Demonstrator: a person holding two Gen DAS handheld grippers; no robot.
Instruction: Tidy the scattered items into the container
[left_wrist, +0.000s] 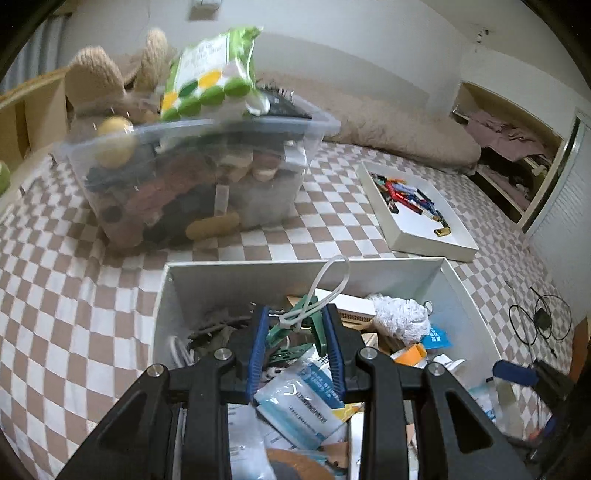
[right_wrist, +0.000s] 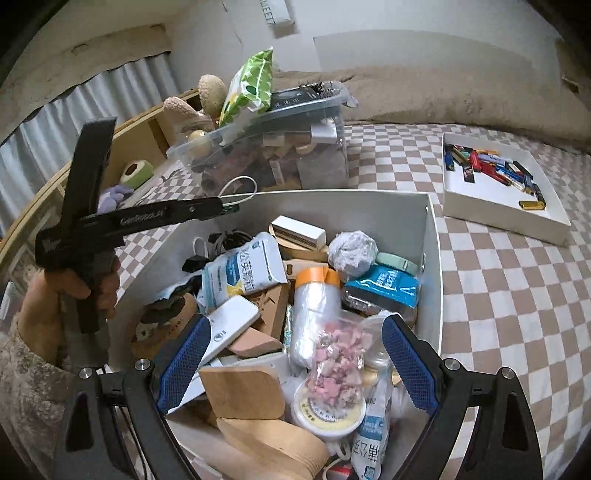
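A white box (left_wrist: 258, 273) (right_wrist: 432, 236) on the checkered bed holds several items: packets, wooden pieces, a jar, a grey ball. My left gripper (left_wrist: 295, 328) is shut on a green clothes peg (left_wrist: 295, 325) with a white zip tie (left_wrist: 328, 284) looped on it, held above the box's far side. In the right wrist view the left gripper (right_wrist: 227, 205) reaches in from the left with the zip tie (right_wrist: 240, 188) at its tip. My right gripper (right_wrist: 295, 354) is open and empty over the box's near end, above a bag of pink pieces (right_wrist: 340, 354).
A clear plastic bin (left_wrist: 192, 173) (right_wrist: 273, 147) full of toys stands behind the box, a green packet (left_wrist: 210, 74) on top. A shallow white tray (left_wrist: 417, 214) (right_wrist: 502, 192) with small coloured items lies at the right. A black cable (left_wrist: 539, 317) lies on the bed.
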